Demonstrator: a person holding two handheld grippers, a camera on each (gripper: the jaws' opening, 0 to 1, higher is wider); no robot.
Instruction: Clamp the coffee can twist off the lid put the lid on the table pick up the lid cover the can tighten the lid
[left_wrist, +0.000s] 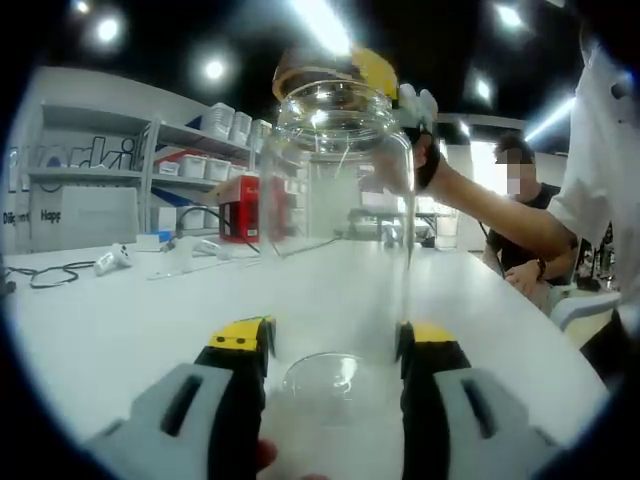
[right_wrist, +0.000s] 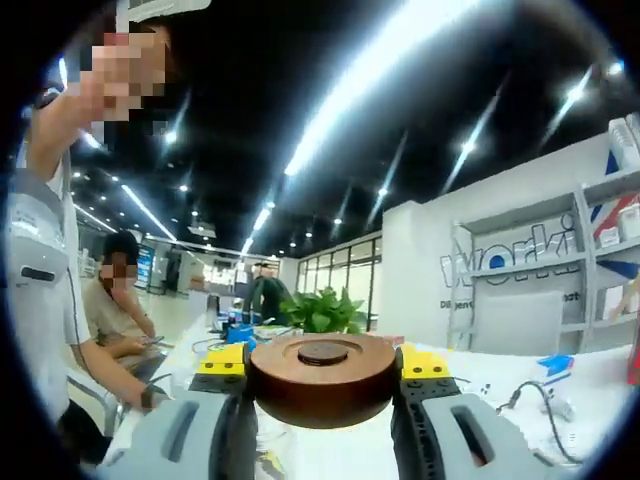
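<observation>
A clear glass coffee can (left_wrist: 340, 200) stands upright on the white table (left_wrist: 120, 320). My left gripper (left_wrist: 335, 345) is shut on its lower body, one yellow-tipped jaw on each side. The can's mouth sits just under the brown lid (left_wrist: 298, 80), which my right gripper (left_wrist: 375, 72) holds from above in a gloved hand (left_wrist: 420, 140). Whether the lid touches the rim I cannot tell. In the right gripper view the round brown wooden lid (right_wrist: 322, 378) sits clamped flat in my right gripper (right_wrist: 322, 362).
Shelves with white bins (left_wrist: 215, 125) and a red box (left_wrist: 245, 208) stand behind the table. A cable (left_wrist: 55, 272) and small white items lie at the far left. A seated person (left_wrist: 520, 215) is at the right. A green plant (right_wrist: 322, 312) stands beyond the lid.
</observation>
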